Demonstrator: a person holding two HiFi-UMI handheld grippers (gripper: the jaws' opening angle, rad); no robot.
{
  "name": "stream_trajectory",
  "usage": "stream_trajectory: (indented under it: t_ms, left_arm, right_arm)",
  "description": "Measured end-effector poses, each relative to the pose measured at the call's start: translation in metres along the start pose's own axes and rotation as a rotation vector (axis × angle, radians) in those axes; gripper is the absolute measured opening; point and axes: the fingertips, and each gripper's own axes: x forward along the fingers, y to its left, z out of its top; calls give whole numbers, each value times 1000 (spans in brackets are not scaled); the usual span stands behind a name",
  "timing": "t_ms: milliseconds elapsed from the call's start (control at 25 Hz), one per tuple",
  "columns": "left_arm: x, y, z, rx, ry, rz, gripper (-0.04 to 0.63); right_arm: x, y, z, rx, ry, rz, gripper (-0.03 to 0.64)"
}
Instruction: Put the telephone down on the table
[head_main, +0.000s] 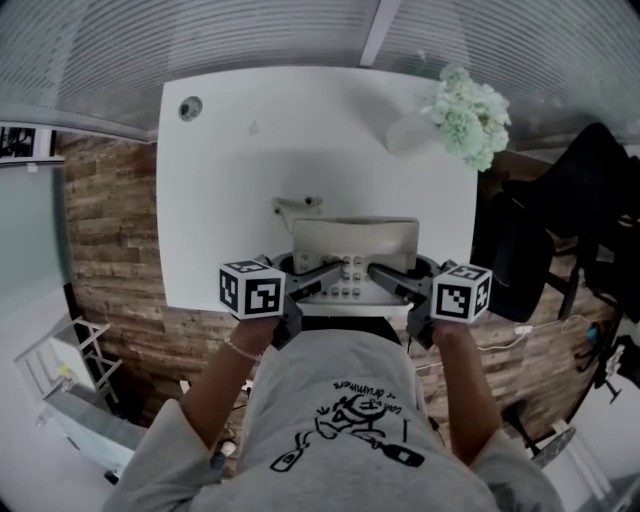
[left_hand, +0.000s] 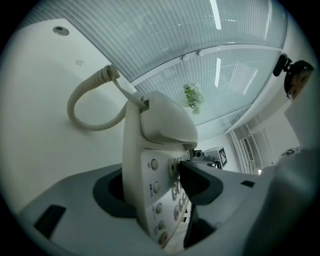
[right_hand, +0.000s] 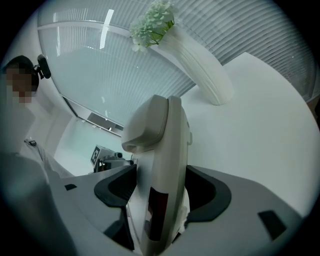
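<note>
A cream desk telephone (head_main: 352, 255) with its handset on the cradle hangs over the near part of the white table (head_main: 230, 180). Whether its base touches the top I cannot tell. My left gripper (head_main: 325, 278) is shut on its left side, one pad pressing the keypad (left_hand: 172, 192). My right gripper (head_main: 385, 278) is shut on its right side. In the left gripper view the telephone (left_hand: 150, 165) stands edge-on between the jaws of the left gripper (left_hand: 160, 187), its coiled cord (left_hand: 87, 107) lying on the table. In the right gripper view the right gripper (right_hand: 162, 192) clamps the telephone (right_hand: 167, 165).
A white vase with pale green flowers (head_main: 465, 115) stands at the table's far right. A round grommet (head_main: 190, 108) sits in the far left corner. A black chair (head_main: 560, 230) stands right of the table. Ribbed glass walls close the far side.
</note>
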Motion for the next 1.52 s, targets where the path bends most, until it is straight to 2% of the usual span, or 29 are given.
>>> stream_trajectory:
  t_ms: [280, 400, 480, 840, 1520]
  left_arm:
    - [5, 13, -6, -13, 8, 16, 258]
    - [9, 20, -11, 21, 36, 54, 269]
    - [14, 28, -19, 69, 74, 112, 373]
    - [27, 56, -30, 36, 88, 140, 374]
    - [38, 77, -36, 52, 100, 176, 375]
  right_arm:
    - [7, -12, -7, 15, 16, -2, 314]
    - [11, -16, -10, 19, 18, -5, 314]
    - [14, -20, -12, 9, 22, -13, 313]
    - [27, -45, -22, 37, 48, -25, 313]
    - [40, -68, -31, 75, 39, -18, 313]
